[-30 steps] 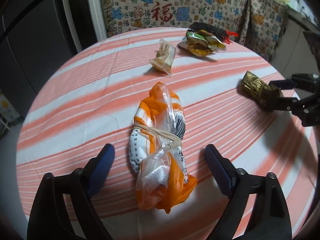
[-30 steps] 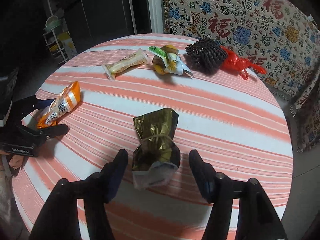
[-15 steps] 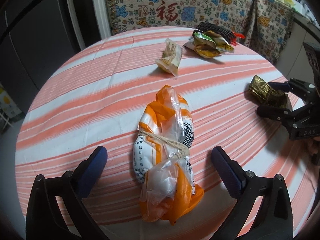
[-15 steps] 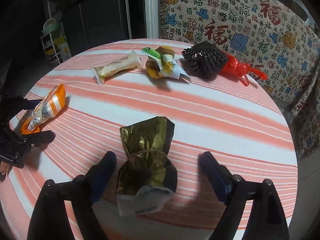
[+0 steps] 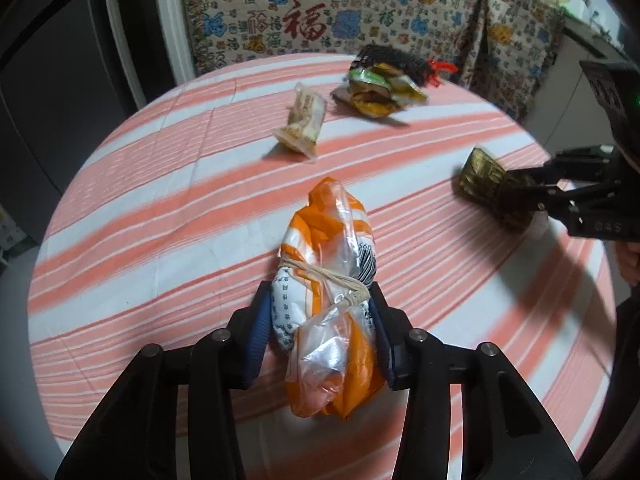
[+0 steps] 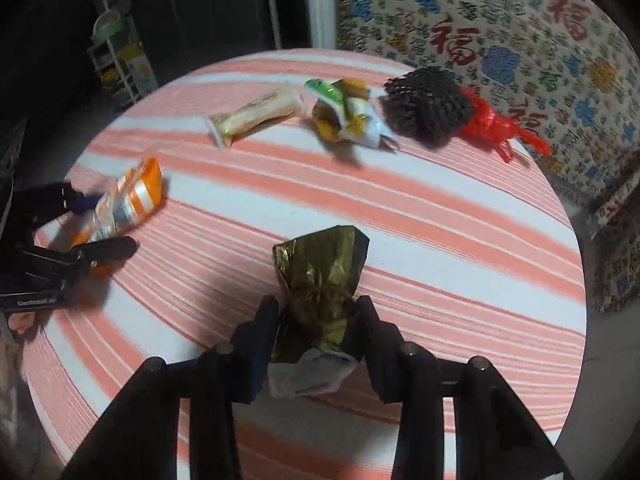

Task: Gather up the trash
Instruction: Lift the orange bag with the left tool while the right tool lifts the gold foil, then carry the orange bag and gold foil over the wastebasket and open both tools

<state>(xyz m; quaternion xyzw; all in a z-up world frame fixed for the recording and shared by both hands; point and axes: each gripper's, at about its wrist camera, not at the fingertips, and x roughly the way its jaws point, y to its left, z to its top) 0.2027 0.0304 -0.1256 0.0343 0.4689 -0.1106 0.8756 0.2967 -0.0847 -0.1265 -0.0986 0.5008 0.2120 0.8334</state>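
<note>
On the round table (image 5: 132, 184), the tied plastic bag (image 5: 328, 280) lies lengthwise between the closing jaws of the left gripper (image 5: 320, 328), its far end reaching ahead of the fingertips and its near end back under them. Ahead of that gripper lie a small sealed snack packet (image 5: 302, 122) and, to its right, a crumpled wrapper pile (image 5: 376, 94) in front of a mesh net (image 6: 428, 110). Off to the right, the foil packet (image 6: 320, 276) sits between the closing jaws of the right gripper (image 6: 316, 328), with the patterned cloth (image 5: 320, 12) behind the table.
</note>
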